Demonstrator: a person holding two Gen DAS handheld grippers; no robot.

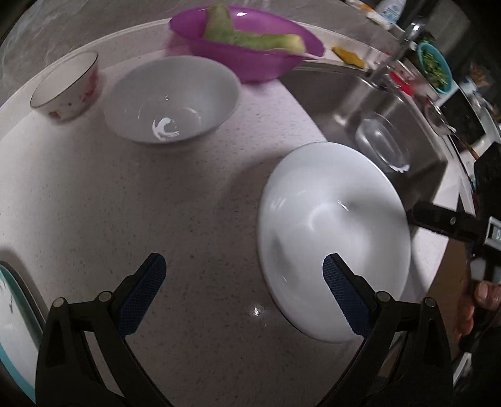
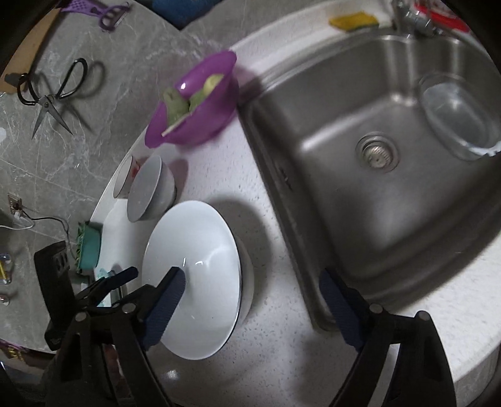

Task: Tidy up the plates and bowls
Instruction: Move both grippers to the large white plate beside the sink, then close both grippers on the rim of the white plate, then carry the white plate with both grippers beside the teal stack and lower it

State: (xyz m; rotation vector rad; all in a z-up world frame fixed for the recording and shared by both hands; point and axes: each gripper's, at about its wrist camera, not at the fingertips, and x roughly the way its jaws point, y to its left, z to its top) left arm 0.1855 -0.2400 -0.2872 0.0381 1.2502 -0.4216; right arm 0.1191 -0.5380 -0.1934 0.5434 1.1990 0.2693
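A steel sink sat sunk in the speckled white counter, a yellow sponge on the ledge behind it beside the tap. Off the counter — on grey marbled floor — black-handled scissors lay open.

2 wrist views angled steeply down at the countertop, close, both sharing white plate and sink

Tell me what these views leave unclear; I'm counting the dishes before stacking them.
- Plate, left wrist view: cut off by the frame's left edge.
- Patterned bowl, right wrist view: mostly hidden behind the white bowl.
- What lies under the big white plate: rim hides it.
- Teal dish by the tap: small, blurred.
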